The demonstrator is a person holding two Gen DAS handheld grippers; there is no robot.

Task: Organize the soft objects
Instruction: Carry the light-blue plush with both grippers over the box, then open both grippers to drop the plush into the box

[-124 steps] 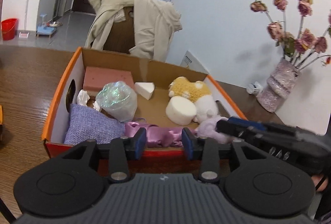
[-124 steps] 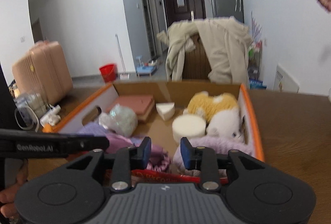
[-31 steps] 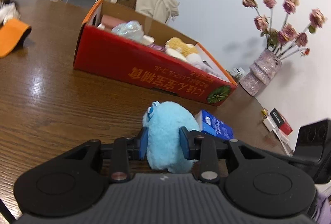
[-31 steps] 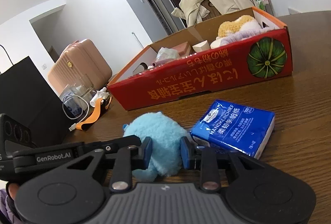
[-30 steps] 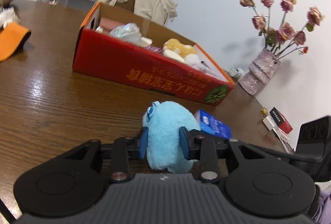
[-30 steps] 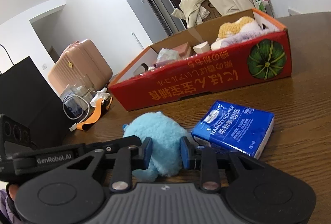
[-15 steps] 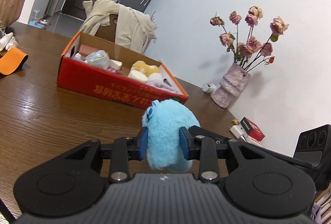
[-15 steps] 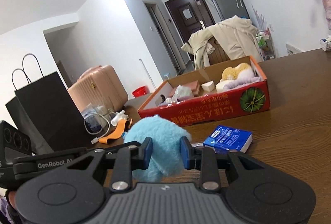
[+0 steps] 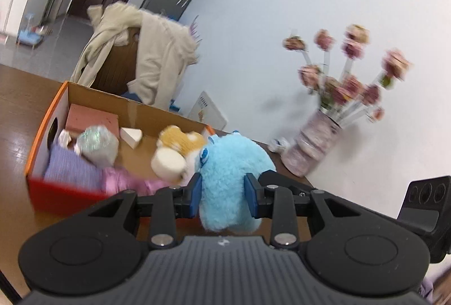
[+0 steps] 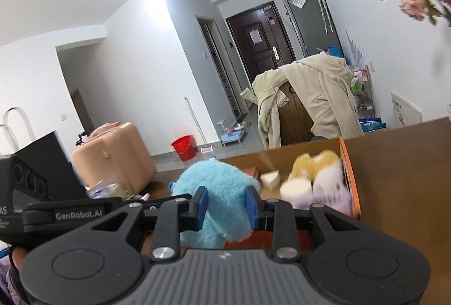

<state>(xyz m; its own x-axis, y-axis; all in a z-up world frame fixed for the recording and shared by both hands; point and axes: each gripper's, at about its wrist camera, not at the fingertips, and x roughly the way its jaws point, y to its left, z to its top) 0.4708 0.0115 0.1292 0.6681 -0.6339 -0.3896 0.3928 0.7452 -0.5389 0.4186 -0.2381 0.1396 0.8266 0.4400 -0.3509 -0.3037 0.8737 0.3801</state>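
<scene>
Left gripper (image 9: 222,193) and right gripper (image 10: 227,206) both clamp fluffy blue plush toy (image 9: 231,172); cardboard box (image 9: 42,136) beyond, holding soft items.

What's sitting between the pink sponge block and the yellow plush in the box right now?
In the left wrist view, a white wedge lies between the pink sponge block and the yellow plush, on the cardboard box floor.

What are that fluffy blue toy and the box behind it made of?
The blue toy looks like plush synthetic fur: long, fuzzy fibres, matte, dented where both grippers squeeze it. The box looks like cardboard: plain brown inside, a printed red and orange skin outside, thin walls.
</scene>
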